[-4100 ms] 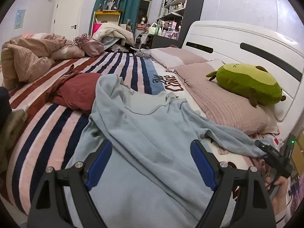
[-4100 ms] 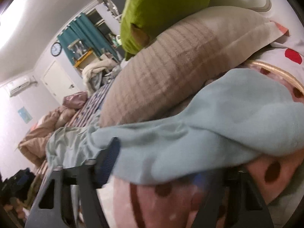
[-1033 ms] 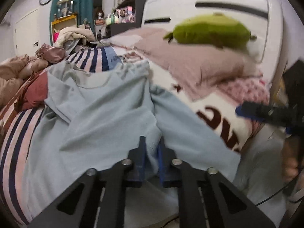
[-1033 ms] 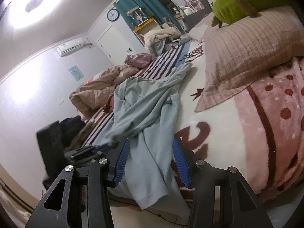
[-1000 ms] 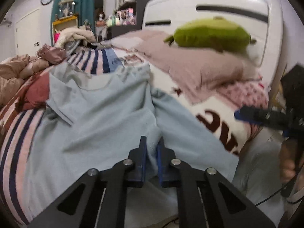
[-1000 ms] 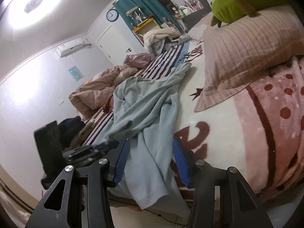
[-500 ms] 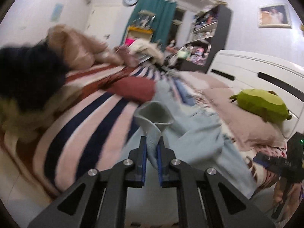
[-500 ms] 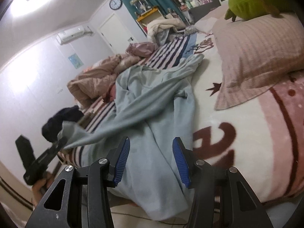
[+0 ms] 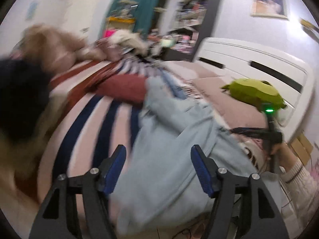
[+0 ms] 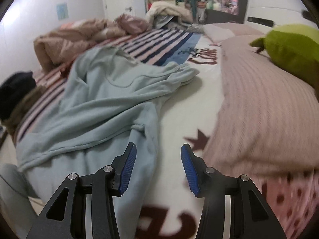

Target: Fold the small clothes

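A light blue long-sleeved garment (image 9: 169, 139) lies rumpled across the bed, one end hanging over the near edge. My left gripper (image 9: 158, 151) hovers over that end. Its jaws are opening, with cloth lying beneath the gap and neither pad pressing it. The right wrist view shows the same garment (image 10: 99, 99) spread left of centre, one sleeve reaching toward the pillows. My right gripper (image 10: 158, 149) is open over the garment's right edge and the white blanket, holding nothing. It also appears in the left wrist view as the right gripper (image 9: 269, 135), held by a hand in a knit sleeve.
A green plush toy (image 10: 289, 53) rests on a ribbed pink pillow (image 10: 259, 109) by the white headboard (image 9: 249, 59). A dark red garment (image 9: 123, 87), a black item (image 9: 22, 99) and a beige duvet (image 10: 65, 41) lie on the striped bedspread (image 9: 85, 123).
The left gripper held the garment's edge lifted half a second ago; now its jaws are apart and the cloth lies on the bed. The right gripper has swung in over the garment.
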Demonstrator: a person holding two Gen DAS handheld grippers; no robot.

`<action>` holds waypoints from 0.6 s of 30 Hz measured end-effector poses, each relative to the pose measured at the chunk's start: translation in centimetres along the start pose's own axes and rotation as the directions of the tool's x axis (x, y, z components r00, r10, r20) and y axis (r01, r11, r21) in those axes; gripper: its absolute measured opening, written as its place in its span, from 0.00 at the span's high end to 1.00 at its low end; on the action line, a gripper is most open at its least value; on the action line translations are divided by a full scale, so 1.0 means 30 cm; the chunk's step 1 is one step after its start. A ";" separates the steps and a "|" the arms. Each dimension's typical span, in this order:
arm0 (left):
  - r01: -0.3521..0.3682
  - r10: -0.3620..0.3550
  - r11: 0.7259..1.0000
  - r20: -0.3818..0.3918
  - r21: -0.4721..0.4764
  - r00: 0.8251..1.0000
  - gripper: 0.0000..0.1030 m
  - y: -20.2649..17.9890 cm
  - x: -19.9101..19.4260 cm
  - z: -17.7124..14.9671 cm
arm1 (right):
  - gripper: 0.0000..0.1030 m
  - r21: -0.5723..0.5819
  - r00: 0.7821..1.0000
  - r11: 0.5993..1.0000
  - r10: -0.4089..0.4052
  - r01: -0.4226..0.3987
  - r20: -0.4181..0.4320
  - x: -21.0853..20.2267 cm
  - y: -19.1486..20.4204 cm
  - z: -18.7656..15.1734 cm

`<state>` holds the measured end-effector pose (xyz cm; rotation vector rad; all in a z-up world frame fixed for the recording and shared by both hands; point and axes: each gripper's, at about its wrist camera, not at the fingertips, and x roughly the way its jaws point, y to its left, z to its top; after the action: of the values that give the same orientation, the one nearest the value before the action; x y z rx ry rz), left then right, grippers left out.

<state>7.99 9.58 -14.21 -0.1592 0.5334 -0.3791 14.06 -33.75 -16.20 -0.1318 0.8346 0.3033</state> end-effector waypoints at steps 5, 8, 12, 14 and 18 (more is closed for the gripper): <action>0.117 -0.100 0.975 -0.096 0.190 0.990 0.39 -0.206 0.307 0.193 | 0.58 -0.051 0.998 0.998 0.023 -0.026 -0.065 0.135 0.012 0.049; 0.222 -0.169 0.947 -0.225 0.233 0.960 0.39 -0.318 0.554 0.255 | 0.59 -0.050 0.997 0.997 0.055 -0.058 -0.060 0.177 0.017 0.061; 0.244 -0.125 0.926 -0.377 0.287 0.918 0.42 -0.443 0.855 0.263 | 0.98 0.006 0.996 0.997 0.084 -0.083 -0.033 0.190 -0.011 0.063; 0.286 -0.150 0.922 -0.440 0.262 0.885 0.57 -0.477 0.951 0.255 | 0.96 0.039 0.996 0.995 0.087 -0.086 -0.013 0.178 -0.032 0.063; 0.311 -0.170 0.926 -0.498 0.214 0.850 0.73 -0.502 1.067 0.234 | 0.96 0.074 0.998 0.995 0.058 -0.060 0.027 0.145 -0.062 0.056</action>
<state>32.40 -16.46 -19.43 0.1583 0.9388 -0.7514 18.58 -34.20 -18.32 -0.0331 0.8257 0.3283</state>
